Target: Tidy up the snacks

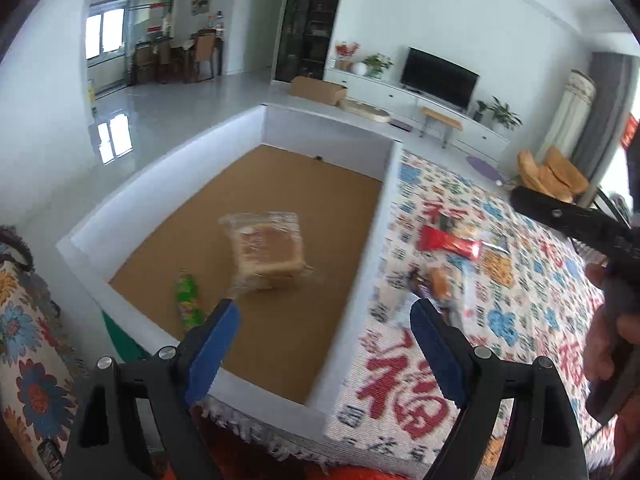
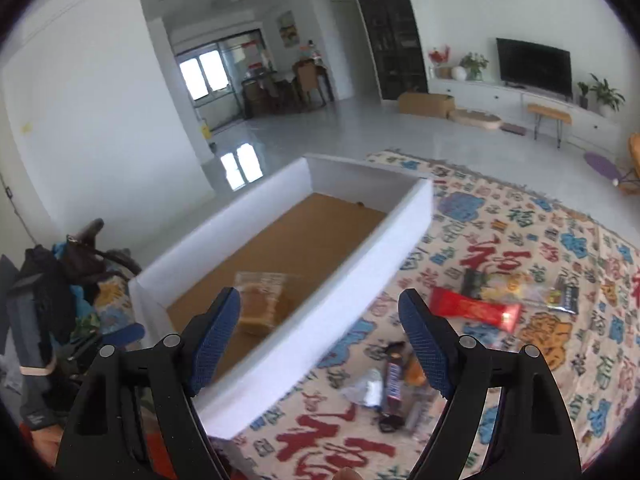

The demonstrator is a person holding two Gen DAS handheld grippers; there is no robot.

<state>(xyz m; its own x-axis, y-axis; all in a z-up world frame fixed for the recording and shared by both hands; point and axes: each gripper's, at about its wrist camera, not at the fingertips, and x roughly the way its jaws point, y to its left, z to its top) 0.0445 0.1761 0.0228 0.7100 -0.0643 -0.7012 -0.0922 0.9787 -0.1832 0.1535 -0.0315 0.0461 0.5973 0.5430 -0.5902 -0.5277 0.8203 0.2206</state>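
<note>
A white-walled box point(image 1: 372, 236) with a brown floor sits on a patterned cloth point(image 1: 520, 320). Inside lie a plastic-wrapped bread loaf point(image 1: 266, 248) and a green snack pack point(image 1: 187, 296). The box point(image 2: 340, 280) and the bread point(image 2: 260, 304) also show in the right wrist view. My left gripper point(image 1: 324, 316) is open and empty above the box's near right wall. My right gripper point(image 2: 320, 312) is open and empty over that wall. On the cloth lie a red wrapper point(image 2: 476, 310), a Snickers bar point(image 2: 394, 384) and several other small snacks point(image 2: 520, 288).
The right gripper's black body point(image 1: 580, 224) and the hand reach in at the right of the left wrist view. Bags point(image 2: 52, 288) lie left of the box. A TV unit point(image 2: 532, 68), a bench point(image 2: 548, 114) and a cardboard box point(image 2: 426, 104) stand far off.
</note>
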